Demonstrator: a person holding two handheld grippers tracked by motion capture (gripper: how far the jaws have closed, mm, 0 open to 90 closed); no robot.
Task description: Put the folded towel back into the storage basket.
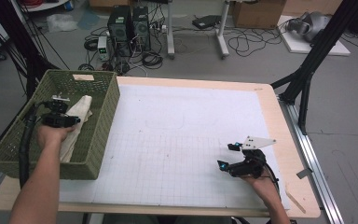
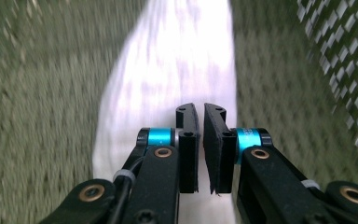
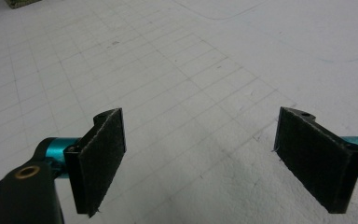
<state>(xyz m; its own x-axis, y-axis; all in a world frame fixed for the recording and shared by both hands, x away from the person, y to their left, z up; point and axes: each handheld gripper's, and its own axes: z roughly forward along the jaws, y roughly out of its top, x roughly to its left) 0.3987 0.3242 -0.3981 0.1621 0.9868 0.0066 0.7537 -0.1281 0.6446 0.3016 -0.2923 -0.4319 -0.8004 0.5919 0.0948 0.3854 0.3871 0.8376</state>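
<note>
- Cloth (image 1: 77,119): white, lies inside the green basket (image 1: 103,109), draped along its right inner wall, running from the far end down toward the near wall.
- My left gripper (image 1: 74,120) is in the basket, right over the cloth. In the left gripper view (image 2: 200,140) the jaws are nearly pressed together, a thin slit between the pads, nothing in that slit. Cloth (image 2: 168,93) sits under and ahead of the tips; can't tell if they touch it, view is blurred.
- Basket weave (image 2: 37,93) on both sides of the cloth there; the open-mesh wall is close at the right edge of that view.
- Basket sits on the table's left side, near-left corner hanging over the table (image 1: 279,121) edge. Its walls box in my left hand on all sides except from above.
- My right gripper (image 1: 227,156) rests low over the white grid mat (image 1: 177,140), near the right front of the table, well apart from the basket. Jaws spread wide, nothing between the pads (image 3: 102,158); bare mat (image 3: 191,93) beyond them.
- Mat area between the two grippers is bare apart from faint pencil lines.
- Beyond the table: two black PC towers (image 1: 129,23), loose cables on the floor, white desk legs (image 1: 223,28), cardboard boxes, black stand legs (image 1: 307,70) off the far right corner.
</note>
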